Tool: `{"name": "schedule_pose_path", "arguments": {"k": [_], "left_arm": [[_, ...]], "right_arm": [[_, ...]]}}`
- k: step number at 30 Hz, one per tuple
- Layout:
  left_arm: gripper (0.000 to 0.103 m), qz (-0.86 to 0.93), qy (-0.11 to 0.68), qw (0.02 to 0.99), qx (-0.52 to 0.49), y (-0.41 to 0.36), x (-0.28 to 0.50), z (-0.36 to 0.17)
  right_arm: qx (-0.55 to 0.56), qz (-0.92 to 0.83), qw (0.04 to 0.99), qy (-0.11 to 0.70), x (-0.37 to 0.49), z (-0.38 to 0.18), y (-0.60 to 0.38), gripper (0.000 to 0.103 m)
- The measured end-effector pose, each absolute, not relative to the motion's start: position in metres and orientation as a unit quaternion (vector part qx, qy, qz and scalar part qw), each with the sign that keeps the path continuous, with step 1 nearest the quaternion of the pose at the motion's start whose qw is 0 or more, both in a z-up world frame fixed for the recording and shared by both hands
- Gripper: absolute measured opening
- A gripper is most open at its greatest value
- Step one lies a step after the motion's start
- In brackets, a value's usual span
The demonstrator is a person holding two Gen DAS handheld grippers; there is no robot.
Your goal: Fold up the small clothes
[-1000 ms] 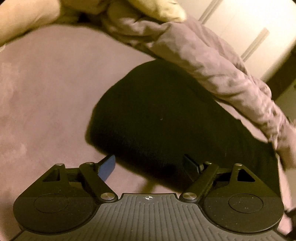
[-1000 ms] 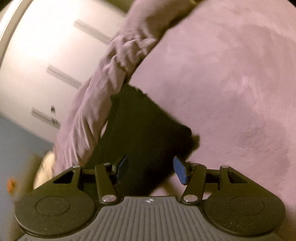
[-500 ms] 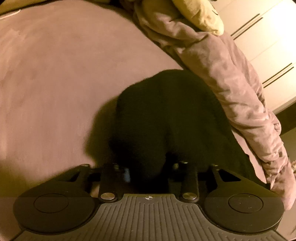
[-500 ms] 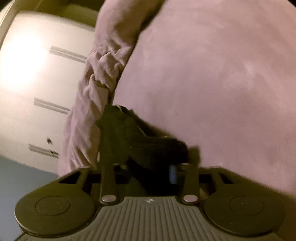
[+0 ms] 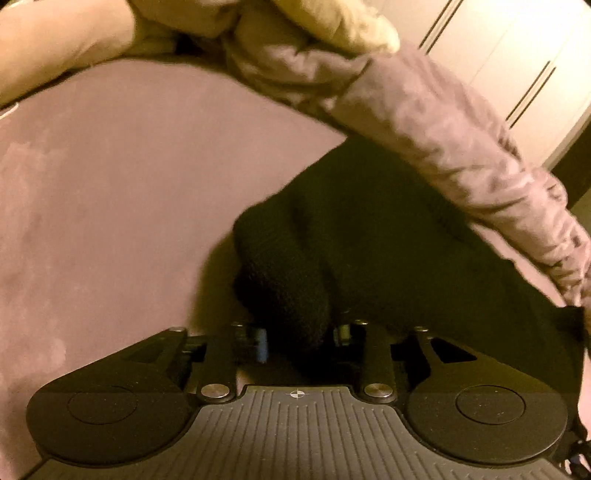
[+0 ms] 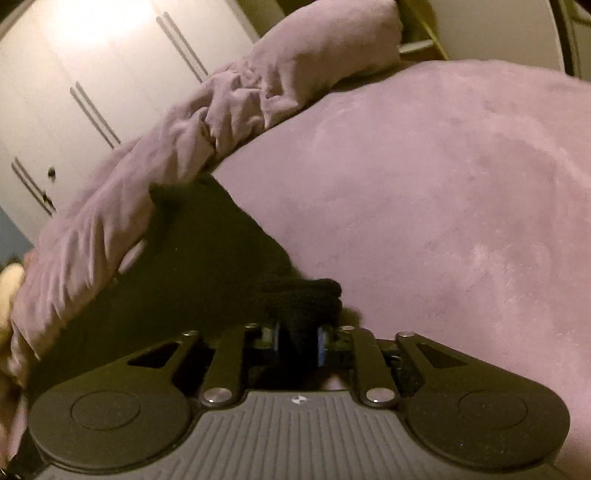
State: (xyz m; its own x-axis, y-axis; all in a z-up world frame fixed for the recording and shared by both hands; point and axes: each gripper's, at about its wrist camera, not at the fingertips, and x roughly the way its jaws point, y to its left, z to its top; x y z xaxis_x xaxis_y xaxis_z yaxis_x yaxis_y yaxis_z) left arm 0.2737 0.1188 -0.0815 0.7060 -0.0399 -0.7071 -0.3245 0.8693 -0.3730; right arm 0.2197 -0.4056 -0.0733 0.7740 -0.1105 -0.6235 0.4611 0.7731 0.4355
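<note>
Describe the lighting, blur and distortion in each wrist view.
Left wrist view: dim yellowish light; the black knitted garment is nearly featureless, and the crumpled mauve blanket roll is smeared by motion blur. Right wrist view: glare blooms on the white wardrobe doors; fisheye bulges the mauve plush bedcover; the garment's shadowed folds merge.

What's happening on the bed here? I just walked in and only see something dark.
A person is folding a black knit garment on a mauve bedspread, using two handheld tongs. The left tongs have a bunched edge of it between them; the right tongs pinch another edge. Both sets of jaws are opening slightly with cloth between them. A rumpled duvet lies beside the garment.
</note>
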Motion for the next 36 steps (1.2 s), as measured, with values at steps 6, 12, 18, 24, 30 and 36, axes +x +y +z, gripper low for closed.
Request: {"name": "schedule_pose_path", "arguments": {"k": [6,12,18,24,30,36], "left_arm": [[0.056,0.1,0.352,0.906,-0.21,0.121,0.272,-0.065],[0.06,0.111,0.373,0.88,-0.272,0.134,0.273,-0.085],[0.052,0.107,0.387,0.89,-0.218,0.134,0.278,-0.073],[0.055,0.119,0.391,0.896,-0.174,0.127,0.278,-0.068],[0.058,0.111,0.399,0.892,-0.181,0.123,0.275,-0.069],[0.074,0.072,0.417,0.871,-0.25,0.13,0.266,-0.078]], "right_arm": [[0.217,-0.176,0.932,0.23,0.208,-0.02,-0.399,0.044],[0.109,-0.028,0.959,0.259,0.24,-0.021,-0.324,0.042],[0.042,-0.052,0.943,0.325,0.259,-0.065,-0.309,0.036],[0.059,-0.071,0.942,0.324,0.249,-0.049,-0.32,0.034],[0.069,-0.042,0.945,0.316,0.253,-0.044,-0.301,0.034],[0.063,0.005,0.946,0.319,0.262,-0.046,-0.259,0.035]]}}
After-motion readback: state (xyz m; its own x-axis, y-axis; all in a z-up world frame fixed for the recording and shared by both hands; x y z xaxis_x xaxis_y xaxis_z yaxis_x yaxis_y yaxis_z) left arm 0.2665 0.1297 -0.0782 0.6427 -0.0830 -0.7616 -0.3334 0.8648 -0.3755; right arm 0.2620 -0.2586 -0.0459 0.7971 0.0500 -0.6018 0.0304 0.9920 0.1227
